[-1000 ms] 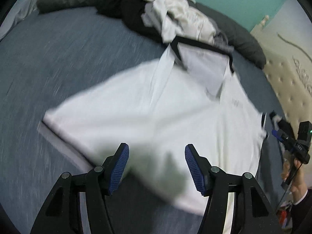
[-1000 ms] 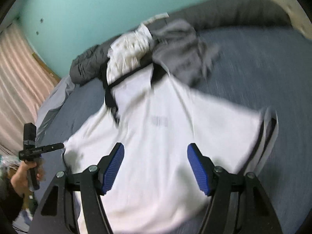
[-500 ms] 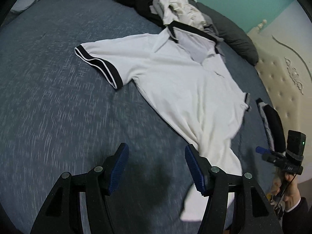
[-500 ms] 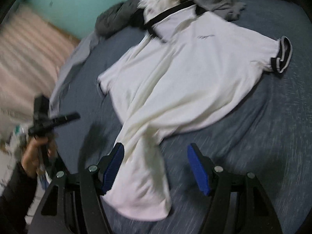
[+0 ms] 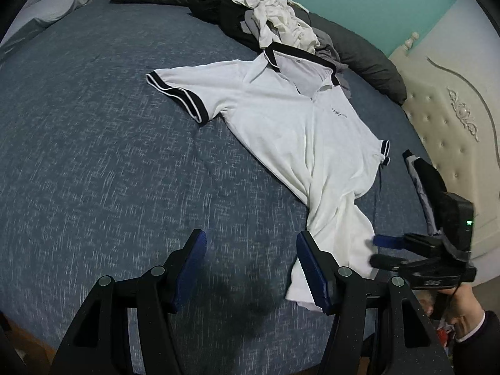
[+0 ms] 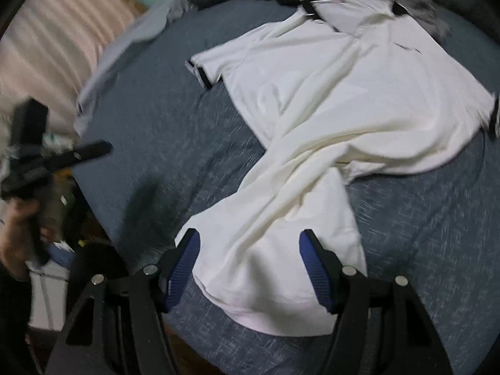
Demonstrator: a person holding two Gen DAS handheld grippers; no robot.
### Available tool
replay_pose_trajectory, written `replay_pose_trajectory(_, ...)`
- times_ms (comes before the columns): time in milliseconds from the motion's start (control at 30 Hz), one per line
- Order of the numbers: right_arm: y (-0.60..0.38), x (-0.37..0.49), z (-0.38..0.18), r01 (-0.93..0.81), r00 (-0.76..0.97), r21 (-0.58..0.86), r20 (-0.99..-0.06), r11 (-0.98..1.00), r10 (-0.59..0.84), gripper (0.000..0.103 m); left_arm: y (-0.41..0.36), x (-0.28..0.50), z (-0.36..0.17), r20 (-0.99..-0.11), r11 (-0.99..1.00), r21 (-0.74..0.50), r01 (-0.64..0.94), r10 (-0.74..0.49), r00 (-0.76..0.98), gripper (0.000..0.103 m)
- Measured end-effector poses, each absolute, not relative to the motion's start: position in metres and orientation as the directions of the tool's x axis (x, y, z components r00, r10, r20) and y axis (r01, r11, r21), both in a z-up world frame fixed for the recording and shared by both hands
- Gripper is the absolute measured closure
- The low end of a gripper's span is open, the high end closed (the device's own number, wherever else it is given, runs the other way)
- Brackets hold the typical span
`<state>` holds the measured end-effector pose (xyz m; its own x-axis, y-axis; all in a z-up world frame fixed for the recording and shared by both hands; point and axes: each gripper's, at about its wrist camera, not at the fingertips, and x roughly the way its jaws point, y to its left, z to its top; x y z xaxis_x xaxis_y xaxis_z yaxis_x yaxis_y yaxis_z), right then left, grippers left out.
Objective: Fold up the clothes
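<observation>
Polo shirt (image 6: pixel 328 100): spread on bed (image 5: pixel 93 156), hem bunched
Right gripper (image 6: pixel 250 265): jaws apart, empty, hem between them
Left gripper (image 5: pixel 251 265): released; hem at 3 o'clock
Long axis: hem toward collar, 1 o'clock
Nearer: right

White polo shirt (image 5: pixel 300 131) lies twisted on the blue bed (image 5: pixel 93 156).

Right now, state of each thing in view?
white polo shirt: spread on bed, collar open, lower body bunched and twisted
clothes pile: unfolded heap past the collar
left tool: open, empty
right tool: open, empty, over shirt hem
</observation>
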<state>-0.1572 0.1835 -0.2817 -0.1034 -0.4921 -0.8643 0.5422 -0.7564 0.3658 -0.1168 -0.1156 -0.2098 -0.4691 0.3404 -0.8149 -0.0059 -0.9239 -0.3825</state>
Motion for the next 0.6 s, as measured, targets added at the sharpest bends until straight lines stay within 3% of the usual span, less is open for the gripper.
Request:
replay_pose_trajectory(100, 0.168, -0.156, -0.294, 0.547, -0.095, 0.327, -0.890, -0.770, -0.446, 0.053, -0.120, -0.107, -0.207, -0.808, -0.920, -0.391, 0.002, 0.343, -0.479, 0.039)
replay_pose_trajectory(167, 0.163, -0.157, -0.303, 0.545, -0.094, 0.315, -0.898, -0.777, -0.431, 0.081, -0.124, -0.102, -0.205, -0.804, -0.918, -0.396, 0.008, 0.343, -0.486, 0.039)
replay_pose_trajectory(300, 0.161, -0.154, -0.313, 0.538, -0.081, 0.327, -0.897, -0.777, -0.434, 0.098, -0.132, -0.094, -0.202, -0.793, -0.914, -0.407, 0.013, 0.346, -0.501, 0.039)
replay_pose_trajectory(600, 0.206, -0.157, -0.277, 0.520, -0.149, 0.350, -0.861, -0.779, -0.487, 0.103, -0.131, -0.092, -0.204, -0.794, -0.914, -0.406, 0.013, 0.346, -0.500, 0.039)
